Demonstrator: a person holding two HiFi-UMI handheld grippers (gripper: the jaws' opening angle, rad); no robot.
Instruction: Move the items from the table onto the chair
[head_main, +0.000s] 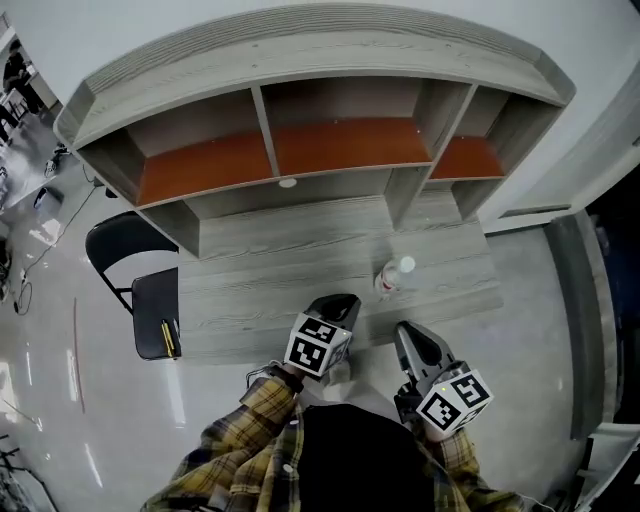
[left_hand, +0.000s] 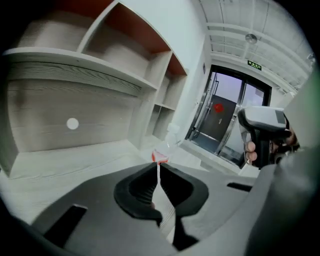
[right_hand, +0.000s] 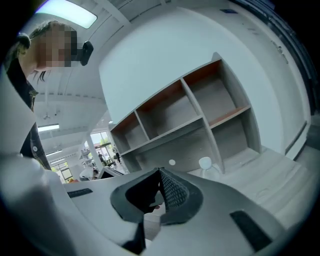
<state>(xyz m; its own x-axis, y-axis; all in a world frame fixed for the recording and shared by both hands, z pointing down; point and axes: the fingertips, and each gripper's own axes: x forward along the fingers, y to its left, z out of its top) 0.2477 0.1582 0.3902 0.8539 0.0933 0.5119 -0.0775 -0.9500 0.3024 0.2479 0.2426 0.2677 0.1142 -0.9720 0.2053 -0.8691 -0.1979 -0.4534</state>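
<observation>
**A:** Head view: entries and hazards?

**B:** Bottle (head_main: 393, 277): clear, white cap, red label, apparently upright on the table (head_main: 270, 290), near its front edge. Chair (head_main: 150, 300): well apart at the left, with a thin yellow item (head_main: 168, 338) on its seat. Left gripper (head_main: 338, 303) and right gripper (head_main: 412, 338): both short of the bottle. Hazard: the bottle looks light and tall, so a sideways nudge would likely tip it and roll it off the edge.

**A:** Left gripper view?

**B:** Jaws together, nothing between them. Bottle (left_hand: 162, 150) straight ahead, apart from the tips. Hazard: if the gripper arrives like this, the tips would shove the bottle instead of straddling it. The jaws need to spread first.

**A:** Right gripper view?

**B:** Jaws likewise meet at the tips, empty. Bottle (right_hand: 206, 165) ahead and a little to the right. Hazard: both grippers face the one bottle and could collide if both reach. The carry to the chair is also long, and a weak pinch on smooth plastic may slip. A careless set-down could knock the yellow item off the seat.
</observation>
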